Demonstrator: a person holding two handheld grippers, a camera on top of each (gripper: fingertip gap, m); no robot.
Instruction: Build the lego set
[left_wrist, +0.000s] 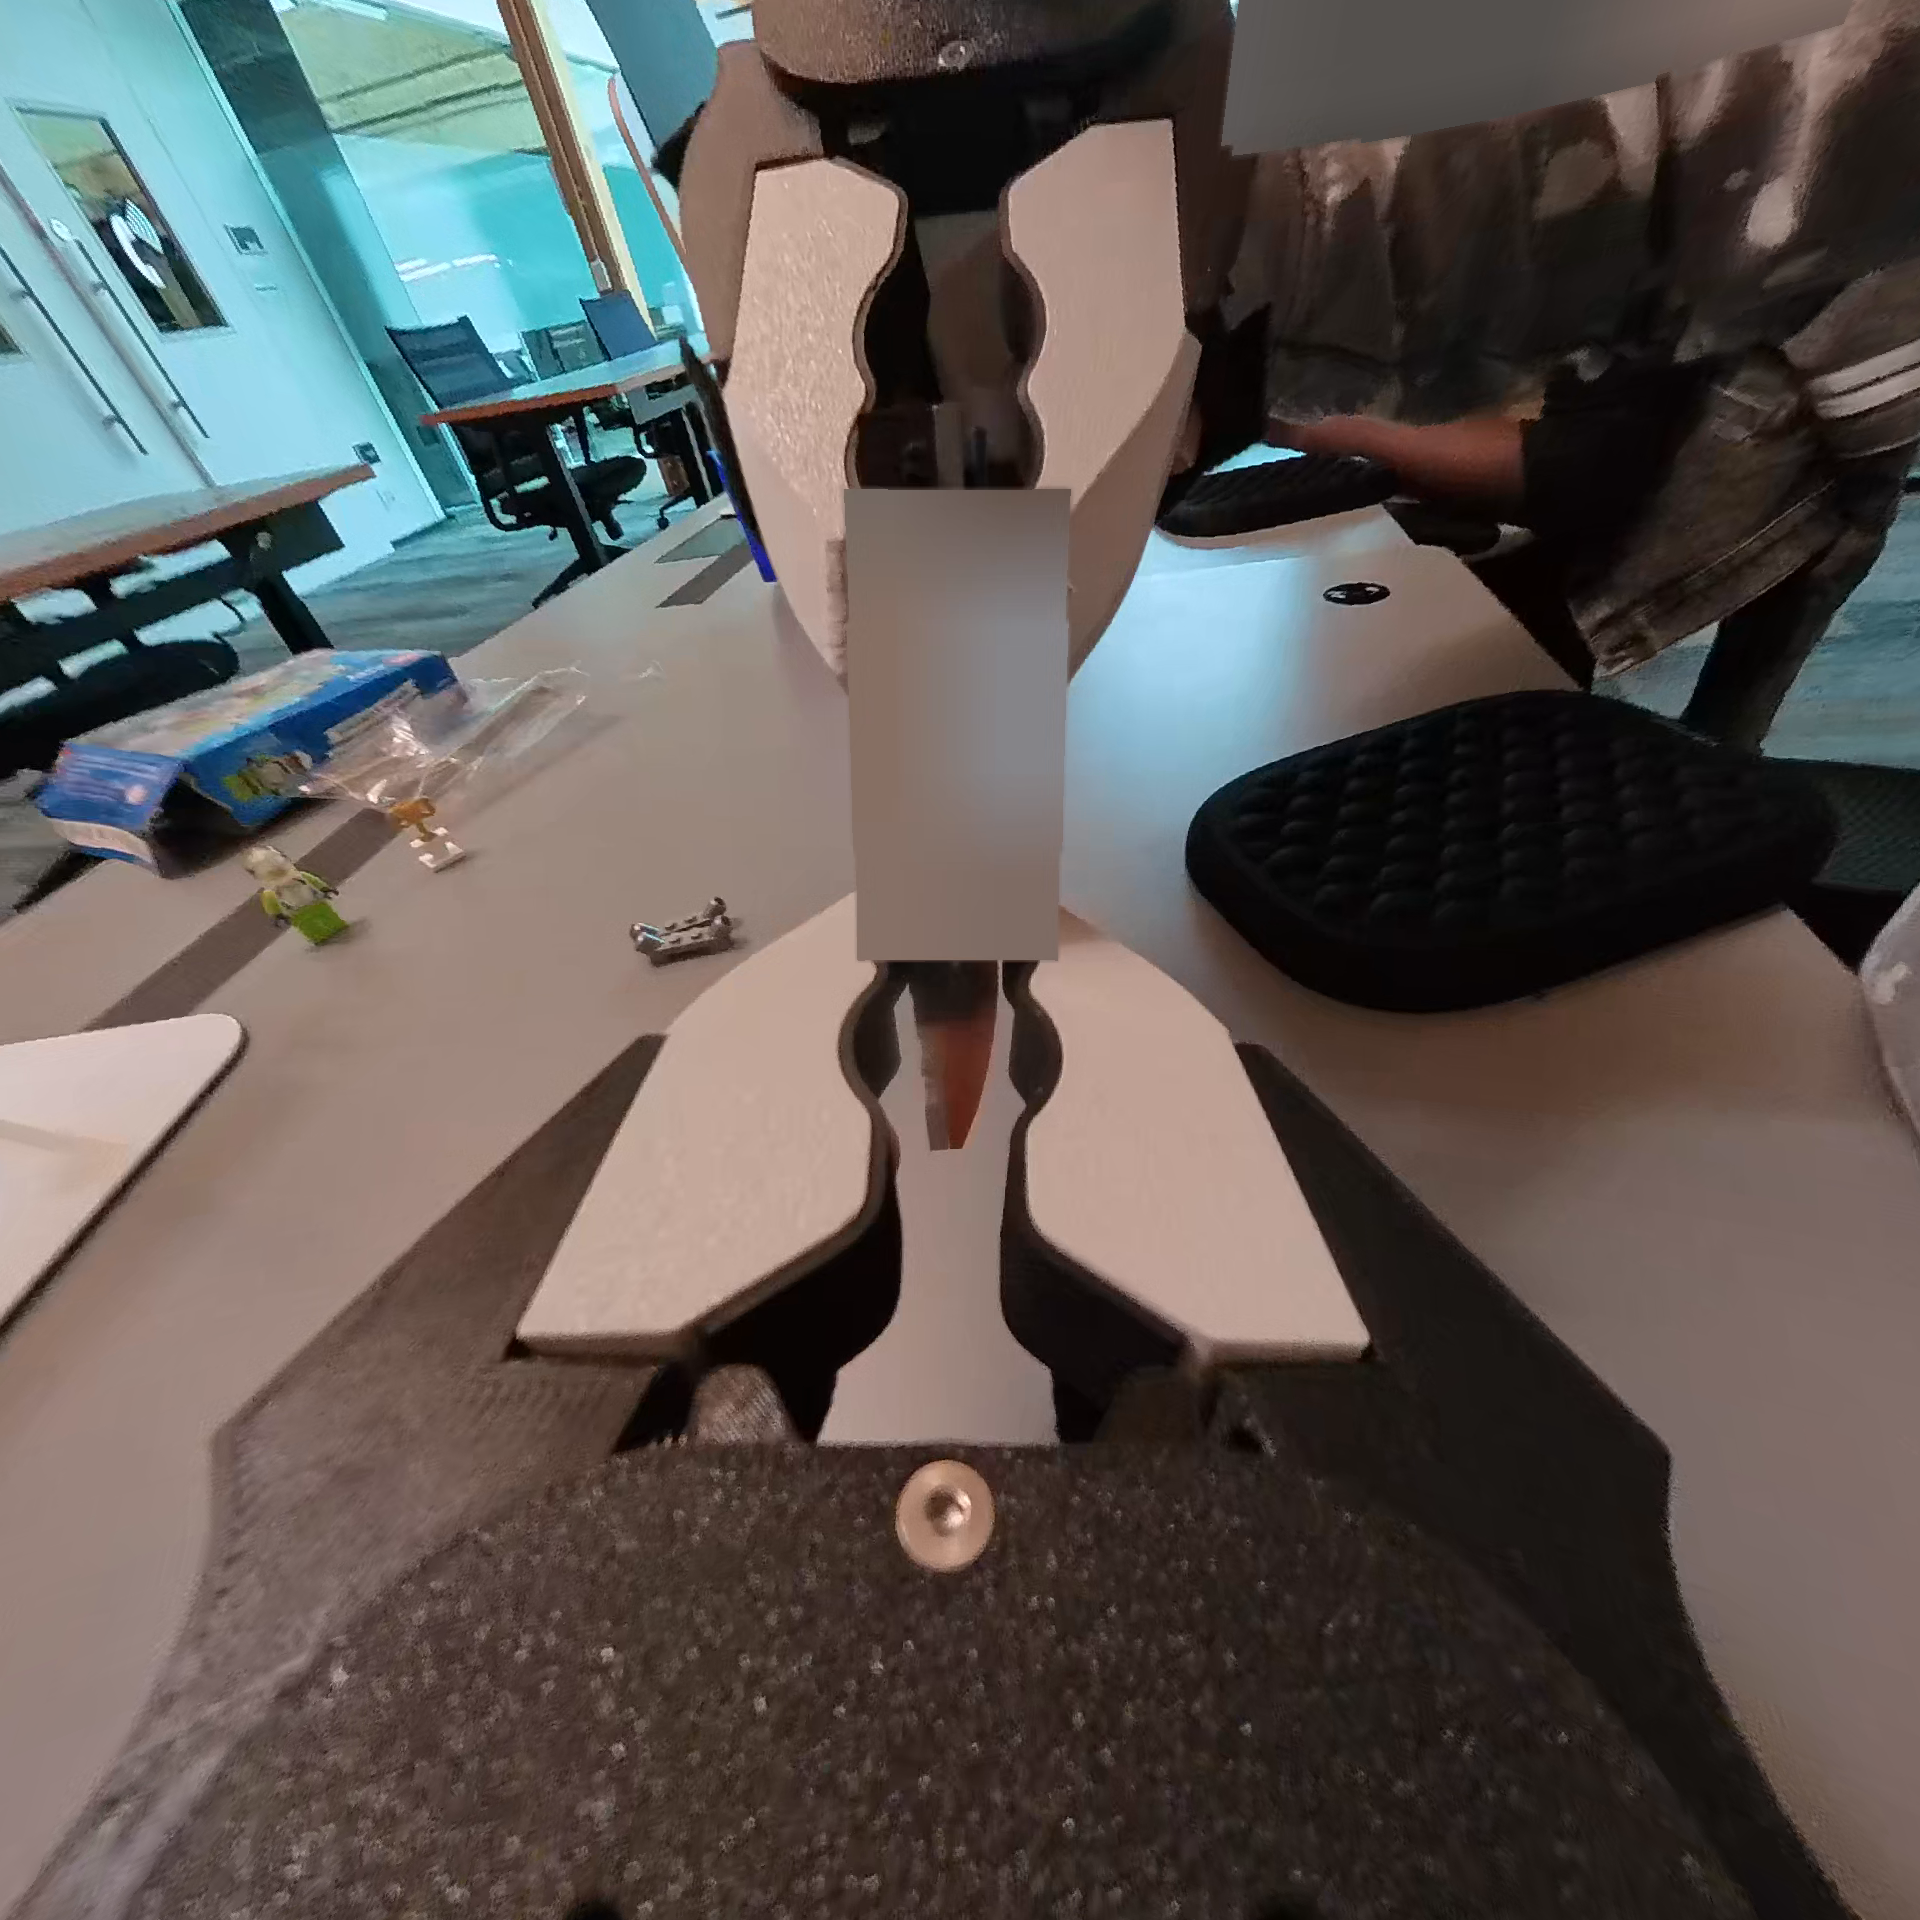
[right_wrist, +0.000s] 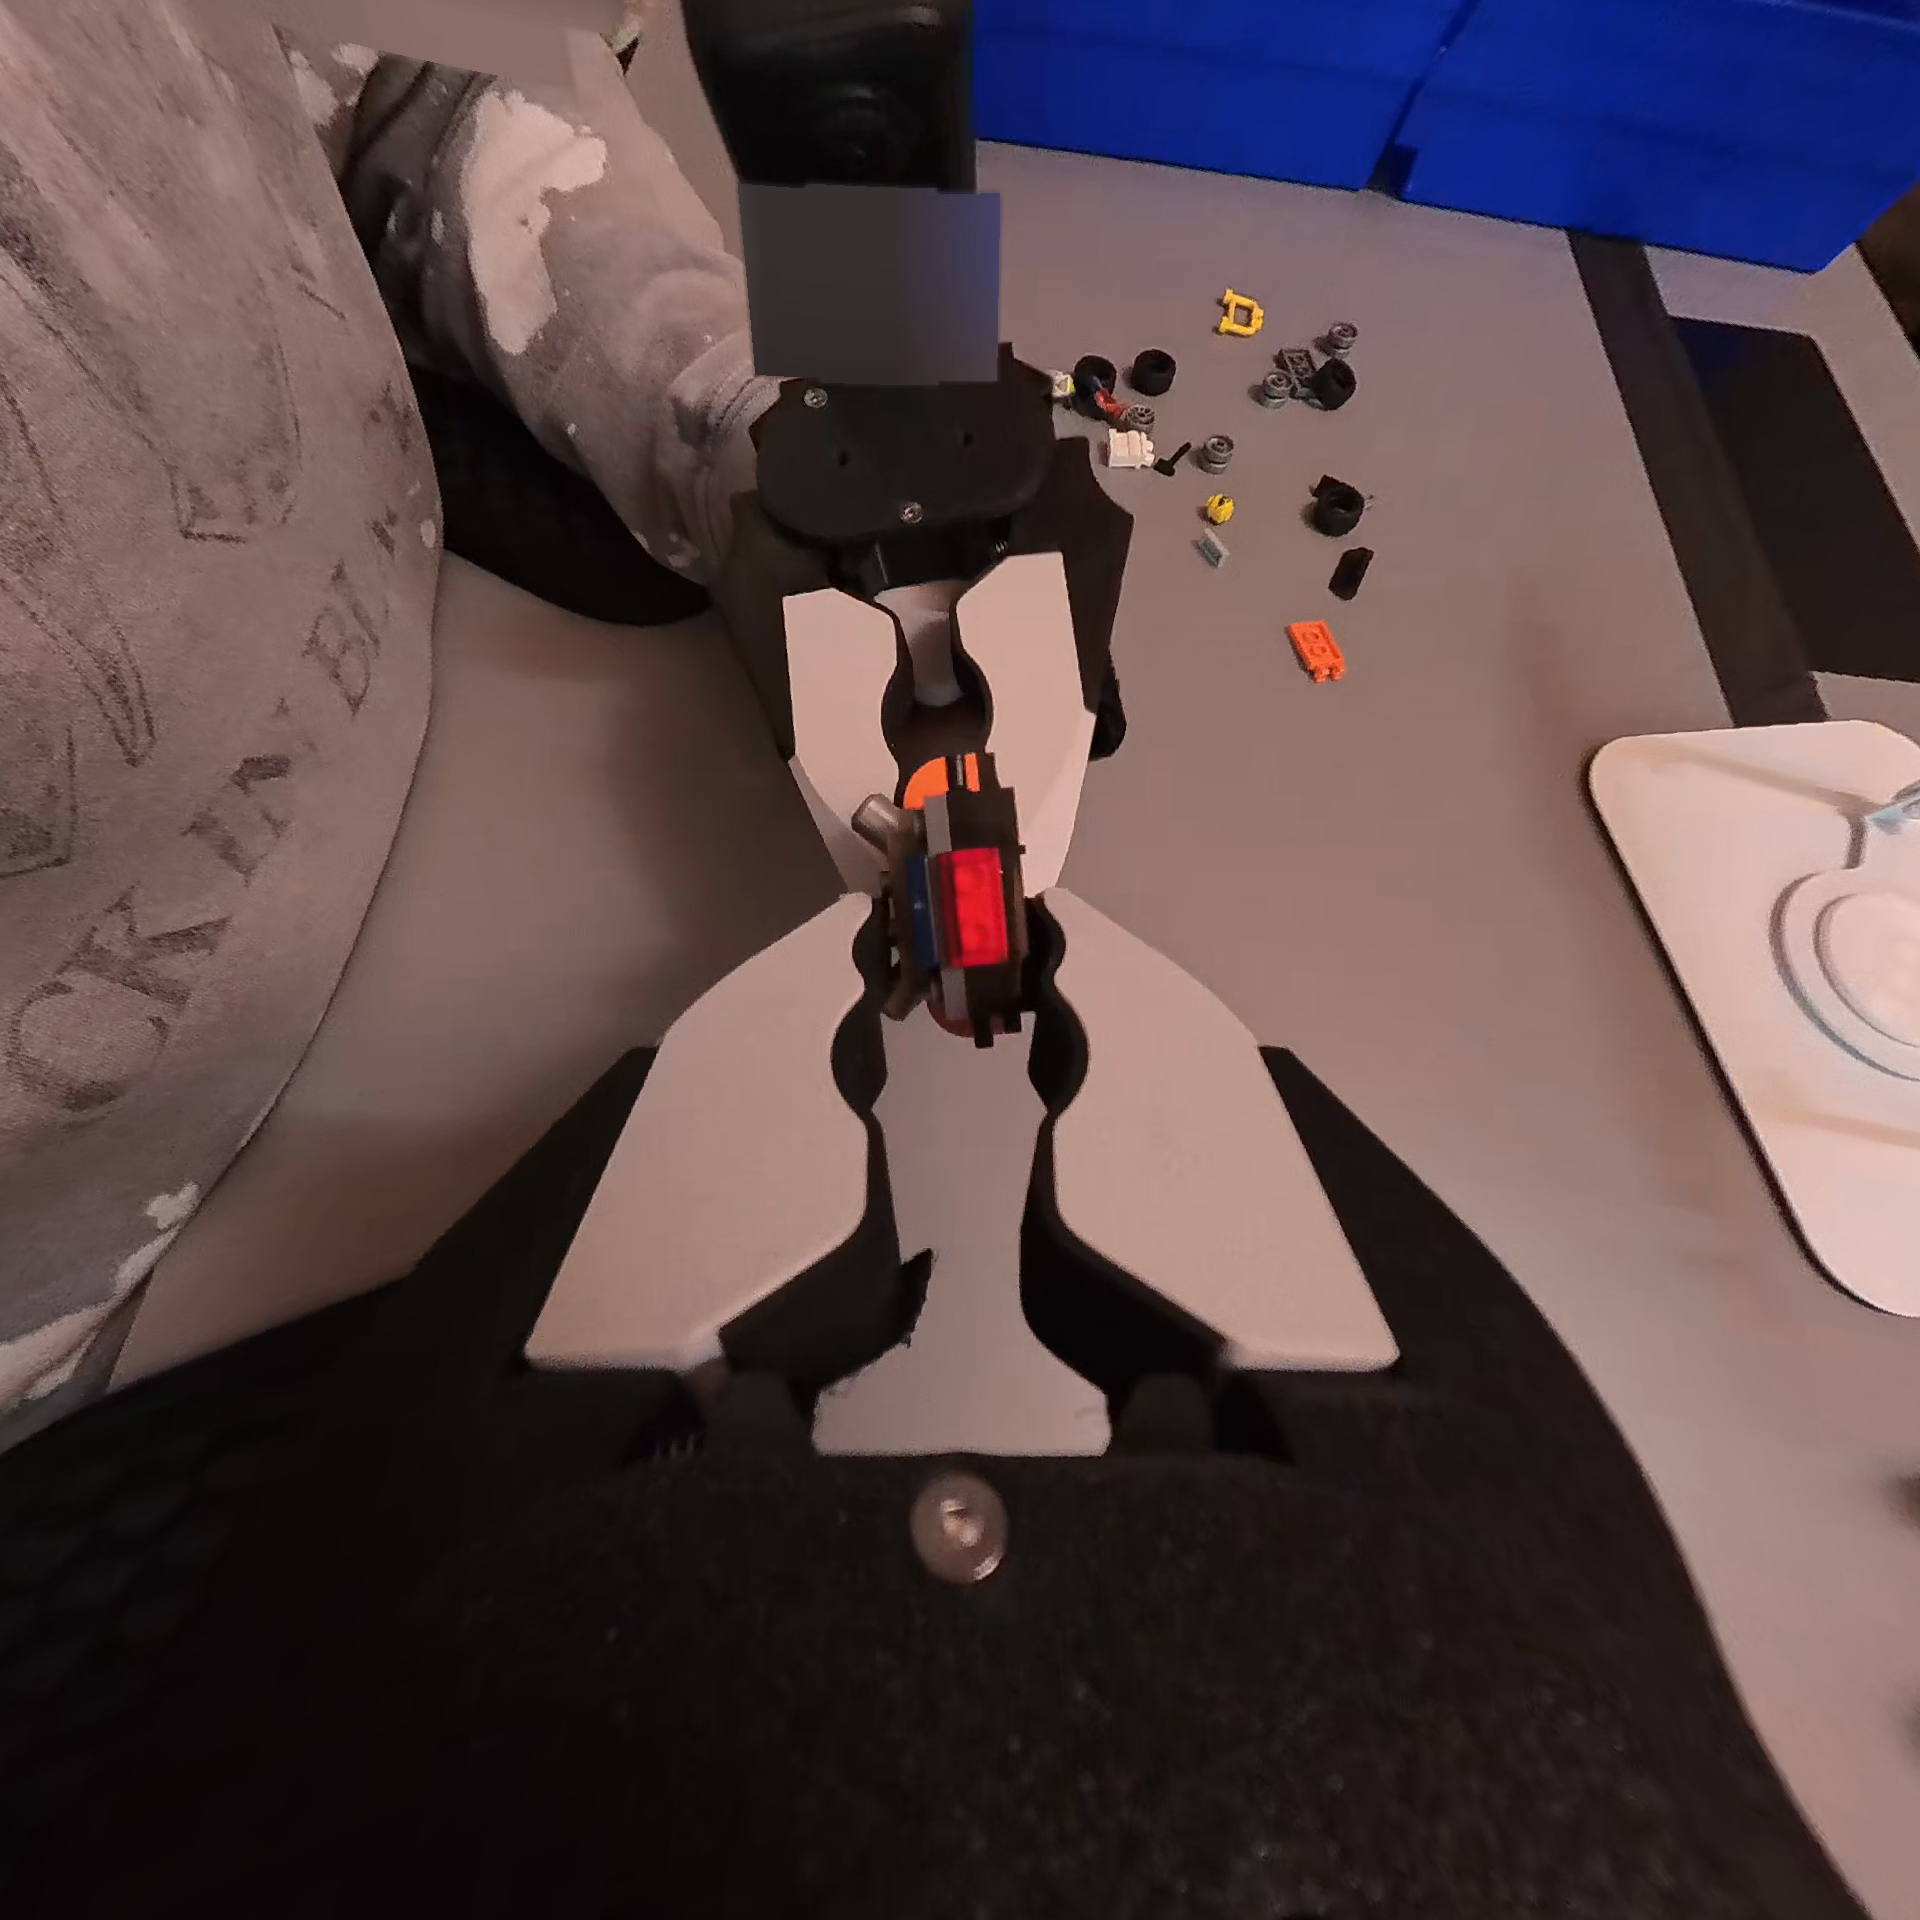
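The two tongs meet tip to tip above the grey surface (right_wrist: 1403, 935), with a small brick assembly (right_wrist: 961, 914) between them.

**Right tongs** (right_wrist: 961, 925): narrow, closed on the near end of the brick assembly. Both white fingers (right_wrist: 748, 1122) press against its sides.

**Left tongs** (left_wrist: 951, 987): narrow. A blur patch covers the tips in the left wrist view; below it, an orange-brown pointed part (left_wrist: 956, 1081) shows between the fingers. In the right wrist view these tongs (right_wrist: 940, 821) enter from the far side and close on the far end of the assembly.

**Brick assembly:** held clear of the surface. It shows a red translucent piece on top, a blue piece on its left side, grey and black parts, and an orange curved part at the far end.

**Loose parts** on the surface, right wrist view, well apart from the tongs:
- yellow frame piece (right_wrist: 1238, 314)
- black tyres (right_wrist: 1151, 371) and grey wheel hubs (right_wrist: 1214, 454)
- white piece (right_wrist: 1129, 449)
- orange plate (right_wrist: 1315, 650)

**Left wrist view**, far left: a lime-green minifigure (left_wrist: 299, 896), a grey axle piece (left_wrist: 686, 937), a blue box (left_wrist: 260, 738) and clear plastic bags (left_wrist: 468, 717). A black padded cushion (left_wrist: 1496, 842) lies at right.

A white tray (right_wrist: 1714, 935) lies at the right edge.
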